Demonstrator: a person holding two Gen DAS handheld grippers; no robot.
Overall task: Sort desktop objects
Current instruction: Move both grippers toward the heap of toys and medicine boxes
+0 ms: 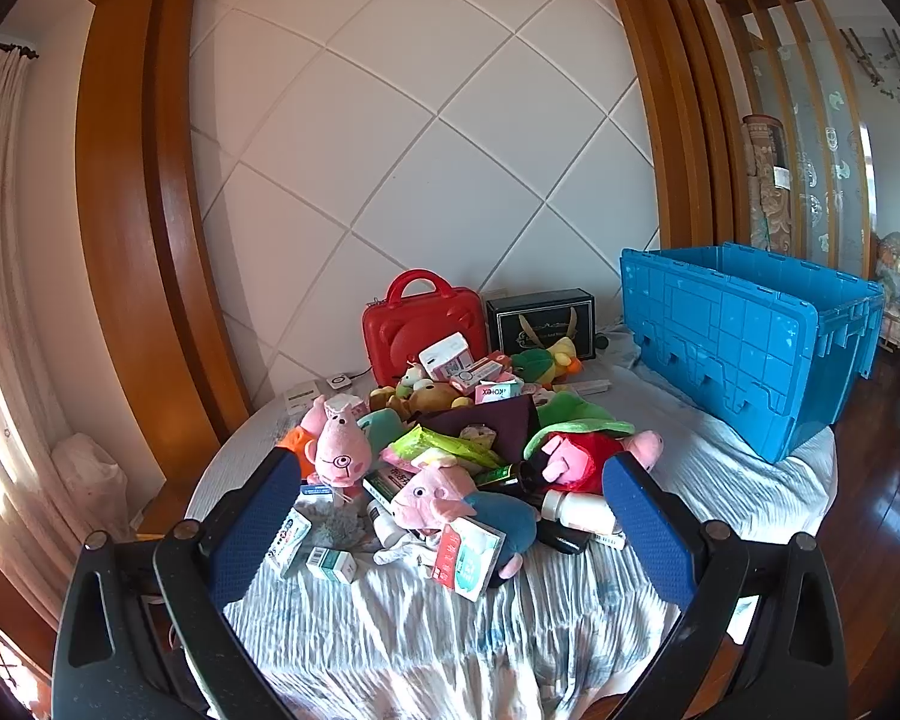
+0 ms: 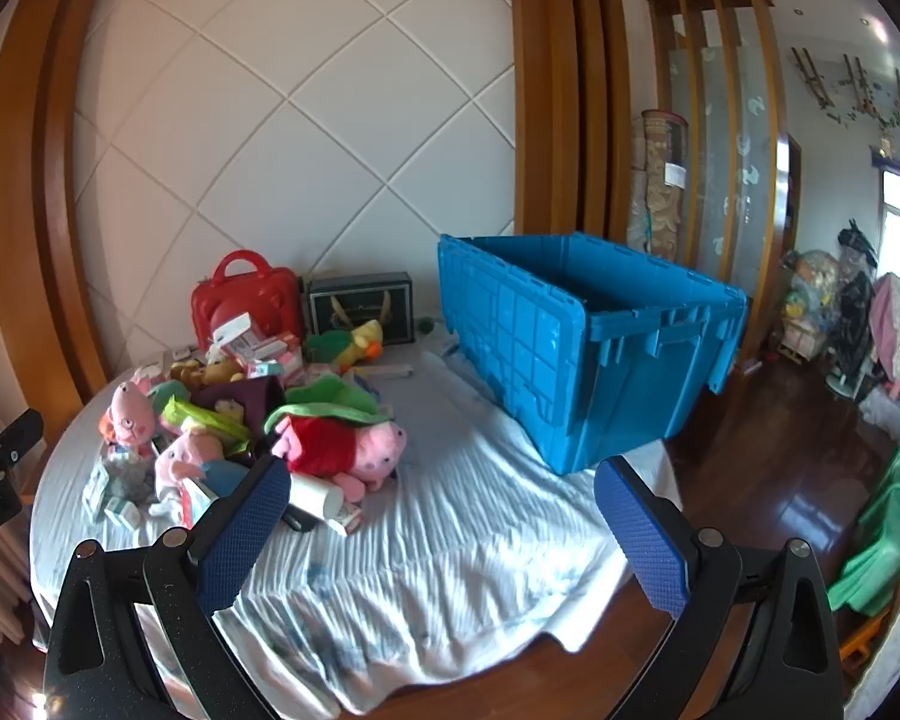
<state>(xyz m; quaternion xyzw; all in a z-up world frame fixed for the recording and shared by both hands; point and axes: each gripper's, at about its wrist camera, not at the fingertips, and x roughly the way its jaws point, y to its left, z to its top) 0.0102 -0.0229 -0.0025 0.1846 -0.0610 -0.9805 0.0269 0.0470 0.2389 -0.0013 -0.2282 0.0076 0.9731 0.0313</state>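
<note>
A pile of plush pigs, small boxes, bottles and packets lies on a round table under a white cloth [image 1: 426,630]. In the left wrist view my left gripper [image 1: 450,498] hangs open, short of the pile, with a blue-bodied pig plush [image 1: 450,498] and a red-and-white box [image 1: 471,558] showing between its blue pads. A red-dressed pig plush [image 2: 336,447] lies at the pile's right side. My right gripper [image 2: 441,498] is open and empty over bare cloth [image 2: 450,540], right of the pile. An open blue crate [image 2: 582,348] stands at the table's right.
A red carry case [image 1: 423,324] and a dark box [image 1: 540,324] stand at the back by the white panelled wall. The blue crate [image 1: 744,342] overhangs the table's right edge. Beyond lie dark wood floor [image 2: 780,450] and green plastic furniture [image 2: 888,534].
</note>
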